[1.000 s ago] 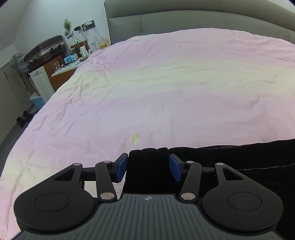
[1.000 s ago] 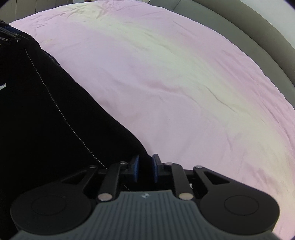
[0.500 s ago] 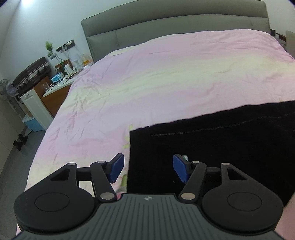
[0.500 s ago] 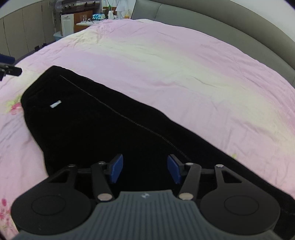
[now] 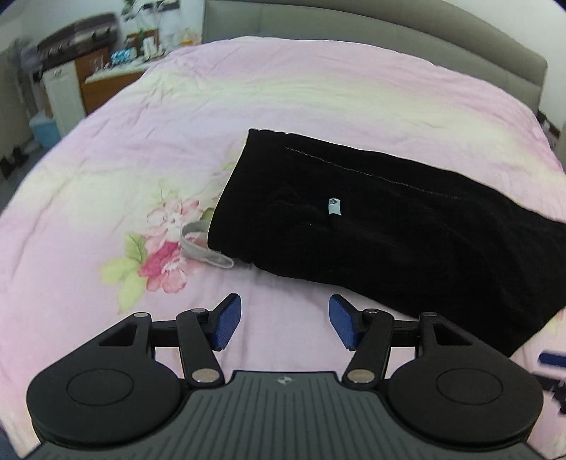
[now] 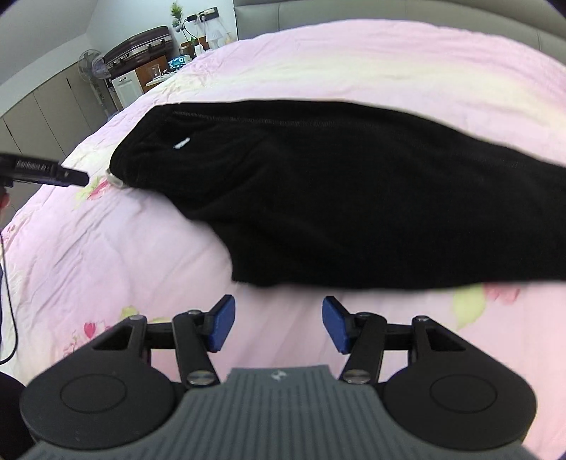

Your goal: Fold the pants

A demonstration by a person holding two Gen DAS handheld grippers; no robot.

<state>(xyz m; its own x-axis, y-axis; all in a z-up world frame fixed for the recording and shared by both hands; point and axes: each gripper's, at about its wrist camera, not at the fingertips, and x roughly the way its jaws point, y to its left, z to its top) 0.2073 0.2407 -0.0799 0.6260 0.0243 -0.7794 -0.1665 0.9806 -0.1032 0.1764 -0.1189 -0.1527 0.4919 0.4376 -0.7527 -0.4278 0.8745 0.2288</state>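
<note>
**Pants lie in a long fold, both grippers empty above the bed**

Nearest the left wrist camera, the left gripper [image 5: 284, 325] has its blue pads spread wide with nothing between them, only pink bedcover [image 5: 106, 159] below. The right gripper [image 6: 277, 323] is the same: jaws apart, empty, held over bare cover just short of the cloth.

Just beyond both sets of fingers lie the black pants [image 5: 371, 230], flat on the bed as one long dark band running from the near right toward the left. Neither gripper touches them. The band looks doubled lengthwise, one leg laid over the other, with a line of pale stitching along its far edge and a small white tag [image 5: 333, 206] on top near the wide end. At that end a grey loop [image 5: 203, 249] pokes out from under the fabric beside a printed flower [image 5: 166, 247]; what it belongs to is unclear.

Judging by this, the lengthwise fold is done and the cloth sits fairly smooth. What seems left is the crosswise folding, bringing one end over the other to make a compact stack.

Farther off stand the grey headboard [image 5: 353, 28] and a cluttered bedside cabinet [image 6: 148, 70].
</note>
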